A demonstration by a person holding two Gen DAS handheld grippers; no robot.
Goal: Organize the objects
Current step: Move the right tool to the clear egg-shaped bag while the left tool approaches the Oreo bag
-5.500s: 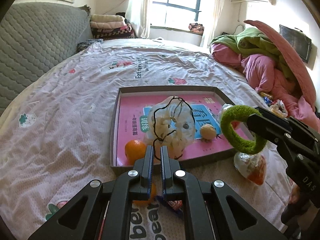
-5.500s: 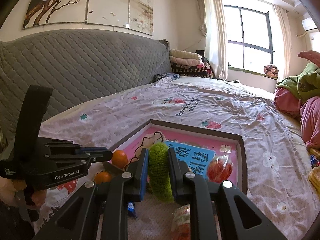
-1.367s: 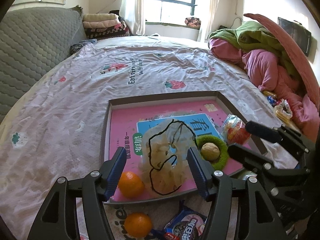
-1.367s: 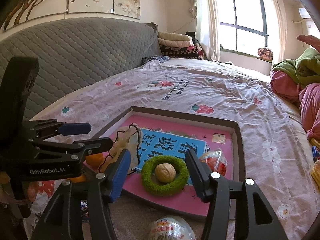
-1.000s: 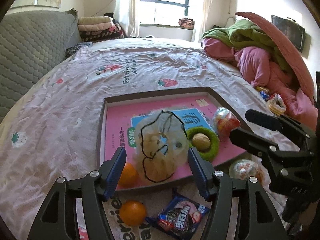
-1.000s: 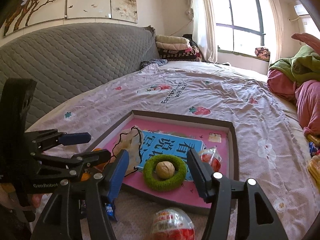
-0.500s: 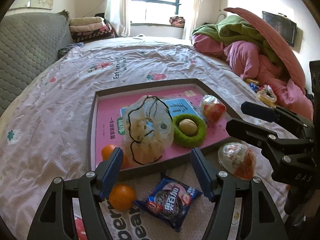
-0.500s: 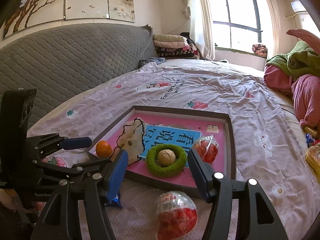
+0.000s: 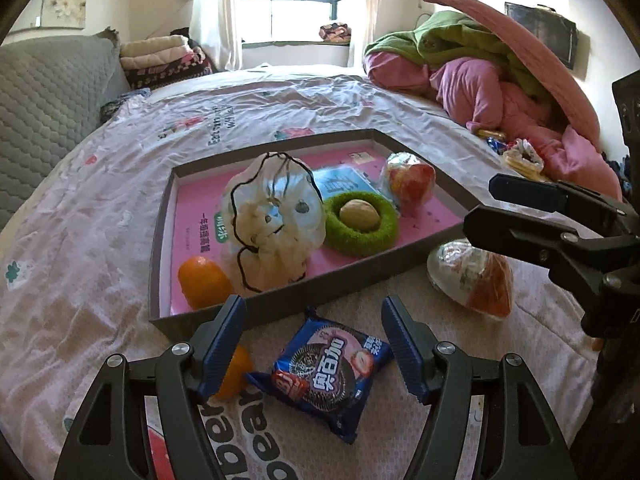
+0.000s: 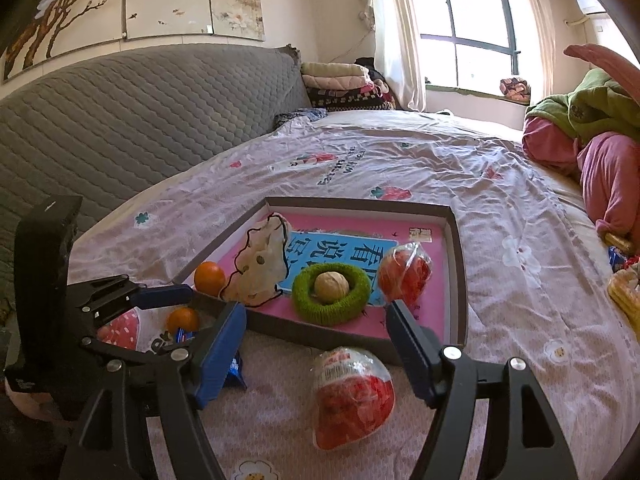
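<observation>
Walnut inside green ring, in tray

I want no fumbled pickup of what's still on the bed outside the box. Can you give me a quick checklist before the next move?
1. Left hand-held gripper empty, wide: ok.
2. Cookie packet between its fingers, untouched: ok.
3. Right hand-held gripper opening, nothing gripped: ok.
4. Wrapped egg lined up ahead of it: ok.
5. Free floor in box: ok, near corner bare.
6. Loose orange reachable: cannot tell, half hidden by a finger.
</observation>
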